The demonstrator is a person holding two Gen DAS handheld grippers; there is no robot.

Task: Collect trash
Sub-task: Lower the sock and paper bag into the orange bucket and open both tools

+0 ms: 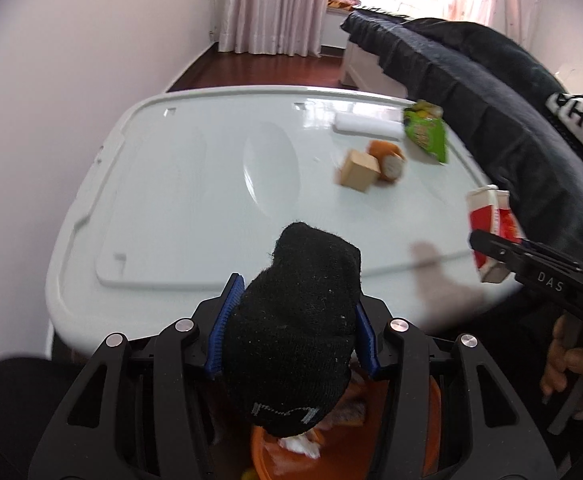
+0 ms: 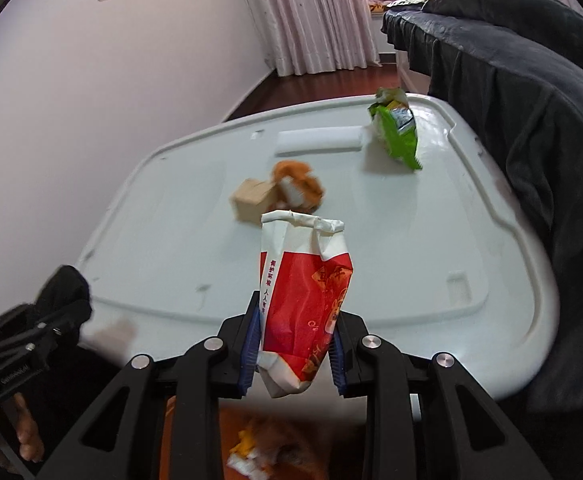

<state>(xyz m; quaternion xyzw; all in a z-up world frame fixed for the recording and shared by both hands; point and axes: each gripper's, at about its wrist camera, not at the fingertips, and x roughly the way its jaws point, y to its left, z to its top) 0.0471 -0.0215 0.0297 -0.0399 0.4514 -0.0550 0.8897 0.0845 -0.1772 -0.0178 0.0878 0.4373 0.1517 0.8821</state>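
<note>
- Mid-carry: left gripper (image 1: 293, 328) fingers pinching a black sock (image 1: 299, 332), hanging over the orange bin (image 1: 375, 432) at the bench (image 1: 171, 200) edge.
- Right gripper (image 2: 296, 350) fingers clamped on a red-and-white paper bag (image 2: 305, 300), also just above the bin.
- Next, probably: spreading fingers over the bin, dropping both.
- Left on the bench: green wrapper (image 2: 397, 132), wooden block (image 2: 253, 198), orange scrap (image 2: 299, 184).

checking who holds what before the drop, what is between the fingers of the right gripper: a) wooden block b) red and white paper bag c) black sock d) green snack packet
b: the right gripper is closed on the crumpled red and white paper bag; the black sock sits in the left gripper.
</note>
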